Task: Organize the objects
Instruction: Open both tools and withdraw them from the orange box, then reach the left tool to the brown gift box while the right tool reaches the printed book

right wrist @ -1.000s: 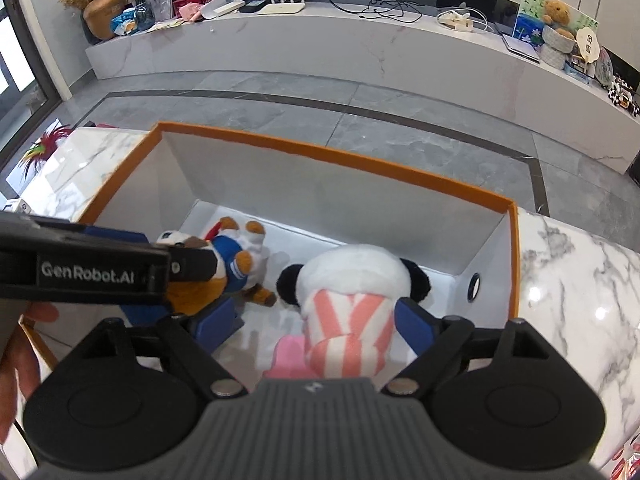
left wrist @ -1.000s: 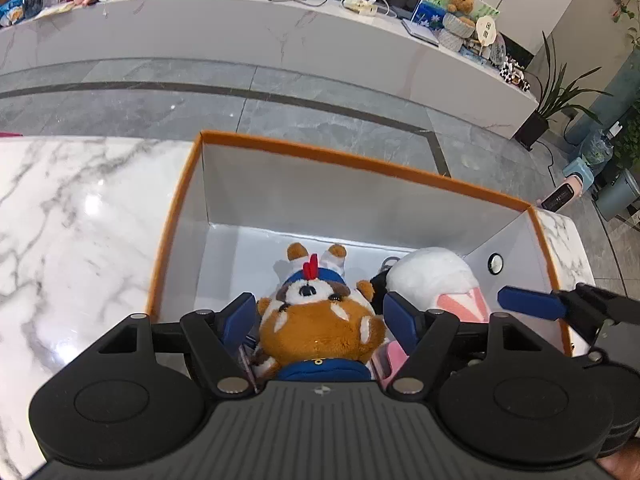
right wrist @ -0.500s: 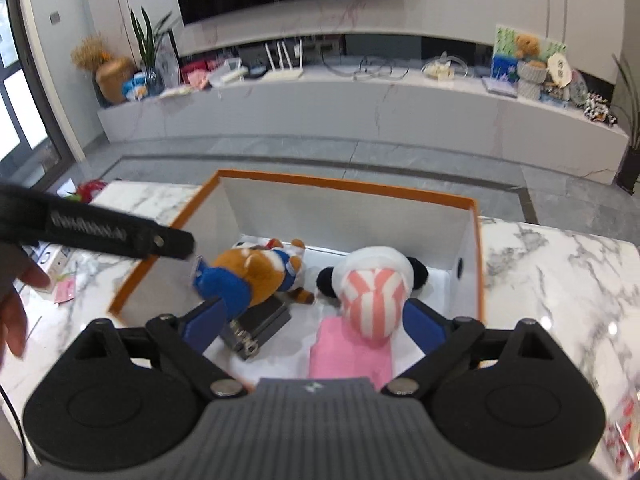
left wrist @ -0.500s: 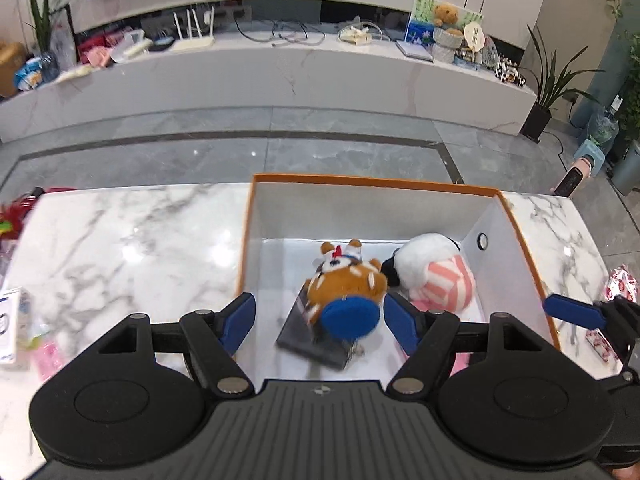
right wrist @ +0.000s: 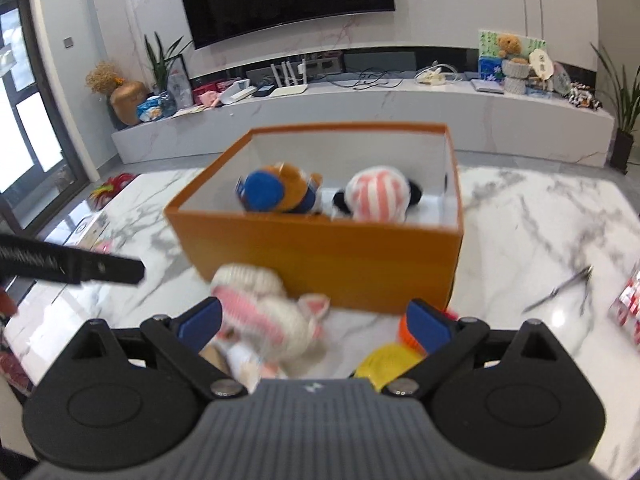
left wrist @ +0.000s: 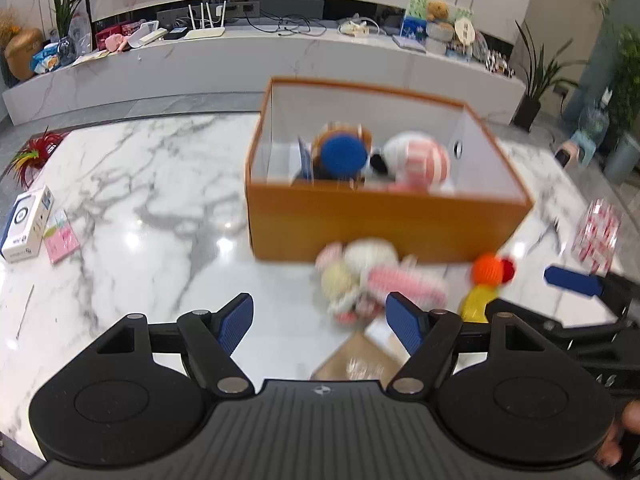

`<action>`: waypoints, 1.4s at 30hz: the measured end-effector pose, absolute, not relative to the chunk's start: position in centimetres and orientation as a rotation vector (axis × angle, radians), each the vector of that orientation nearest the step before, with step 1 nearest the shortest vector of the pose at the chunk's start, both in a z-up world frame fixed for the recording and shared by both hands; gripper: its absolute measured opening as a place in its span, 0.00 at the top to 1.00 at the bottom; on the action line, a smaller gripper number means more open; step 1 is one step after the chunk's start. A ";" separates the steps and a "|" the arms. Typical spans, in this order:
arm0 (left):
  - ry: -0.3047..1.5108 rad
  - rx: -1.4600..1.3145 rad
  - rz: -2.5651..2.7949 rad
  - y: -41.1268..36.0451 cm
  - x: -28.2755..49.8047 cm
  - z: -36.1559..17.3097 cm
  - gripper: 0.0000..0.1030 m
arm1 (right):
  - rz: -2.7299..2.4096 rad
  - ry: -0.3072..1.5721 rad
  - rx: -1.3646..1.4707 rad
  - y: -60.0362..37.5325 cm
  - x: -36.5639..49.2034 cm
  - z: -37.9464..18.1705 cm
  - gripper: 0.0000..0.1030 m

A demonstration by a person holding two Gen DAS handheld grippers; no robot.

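The left hand-held gripper (left wrist: 320, 322) hangs over the marble surface (left wrist: 132, 200) with its jaws opening and nothing between them but bare surface. Ahead of it stands the orange box (left wrist: 372, 224), and inside sit a brown plush with a blue base (left wrist: 342, 152) and a white plush with pink stripes (left wrist: 416, 160), side by side. Just past its right fingertip, in front of the box, lies a blurred pink-and-white plush (left wrist: 372, 276), beside a yellow toy with an orange top (left wrist: 486, 280) further right. Only this view shows a white carton (left wrist: 26, 224) and a pink packet (left wrist: 60, 236) far off to its left, a red-and-white packet (left wrist: 596, 236) to its right, and a brown cardboard piece (left wrist: 360, 356) close under its fingers.

The right hand-held gripper (right wrist: 316, 322) is also released, its jaws opening wide over the pink-and-white plush (right wrist: 264, 312), which lies between the fingertips without being pressed. The yellow toy (right wrist: 388, 356) sits under its right finger. From here the box (right wrist: 320, 256) shows the same two plush toys (right wrist: 276, 192) (right wrist: 378, 196), and the other gripper's dark finger crosses at the left. Small metal tools (right wrist: 568, 288), too blurred to name, lie to the right.
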State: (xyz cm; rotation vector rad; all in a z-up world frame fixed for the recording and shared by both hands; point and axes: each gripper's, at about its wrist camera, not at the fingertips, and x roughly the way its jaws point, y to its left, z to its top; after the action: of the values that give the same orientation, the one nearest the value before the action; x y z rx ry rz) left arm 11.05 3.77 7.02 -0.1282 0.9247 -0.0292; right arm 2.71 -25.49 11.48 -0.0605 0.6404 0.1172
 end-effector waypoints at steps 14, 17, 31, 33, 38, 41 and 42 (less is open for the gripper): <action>0.841 -0.208 -0.111 4.9 11.4 2.0 0.16 | 0.213 0.638 -0.288 -25.7 3.5 9.1 0.01; 0.873 -0.220 -0.148 3.9 12.6 1.3 0.16 | 0.206 0.648 -0.254 -27.7 4.1 8.7 0.01; 0.924 -0.118 -0.136 2.2 14.1 0.1 0.16 | 0.265 0.711 -0.193 -30.5 5.1 7.6 0.01; 0.932 -0.117 -0.164 2.2 13.3 0.4 0.16 | 0.291 0.703 -0.208 -30.3 4.7 7.6 0.01; 0.917 0.031 -0.257 0.8 10.9 0.1 0.16 | 0.320 0.680 -0.190 -30.6 3.9 8.3 0.01; 0.861 0.150 -0.308 0.0 9.7 -0.4 0.14 | 0.334 0.664 -0.164 -30.7 3.5 8.7 0.01; 0.857 0.143 -0.325 0.1 9.7 -0.4 0.14 | 0.337 0.659 -0.157 -30.6 3.3 8.9 0.01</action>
State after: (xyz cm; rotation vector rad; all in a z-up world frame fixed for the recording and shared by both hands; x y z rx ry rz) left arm 9.67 0.15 -0.43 0.1428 0.8574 -0.3246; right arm 3.33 -30.65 8.86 -0.1573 0.6591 0.3374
